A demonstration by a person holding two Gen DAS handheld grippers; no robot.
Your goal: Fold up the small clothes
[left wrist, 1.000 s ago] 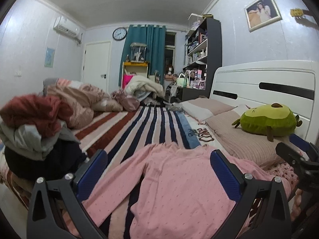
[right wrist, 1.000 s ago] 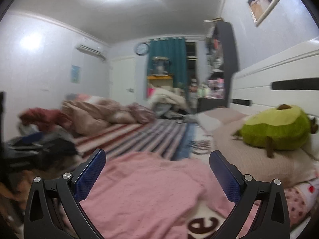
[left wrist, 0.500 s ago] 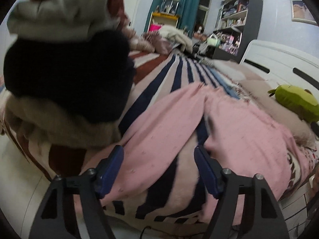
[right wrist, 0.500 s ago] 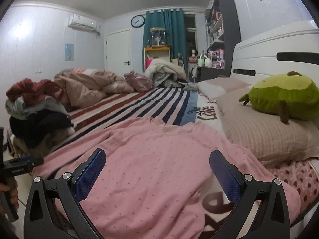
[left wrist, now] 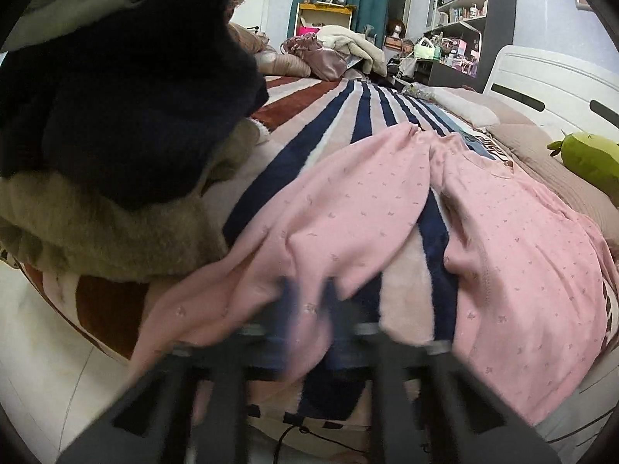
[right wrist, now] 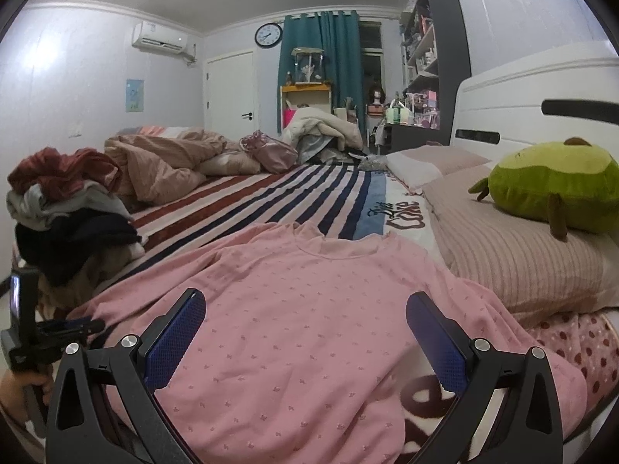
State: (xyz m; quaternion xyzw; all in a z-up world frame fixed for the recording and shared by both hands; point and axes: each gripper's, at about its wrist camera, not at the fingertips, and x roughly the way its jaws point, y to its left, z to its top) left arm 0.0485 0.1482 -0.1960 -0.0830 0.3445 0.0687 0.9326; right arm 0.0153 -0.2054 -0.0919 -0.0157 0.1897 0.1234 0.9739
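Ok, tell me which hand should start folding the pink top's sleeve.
Left. The left gripper has just closed on the pink top's sleeve; the right gripper hangs open over the top's body.

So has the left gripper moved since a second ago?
Yes. The left gripper has dropped toward the bed edge: the clothes pile now looms above it. Its jaws have just been closing on the pink top's sleeve.

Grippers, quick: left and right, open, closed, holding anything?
Left gripper: jaws just closed, shut on the pink top's sleeve.
Right gripper: open, holding nothing, above the pink top.
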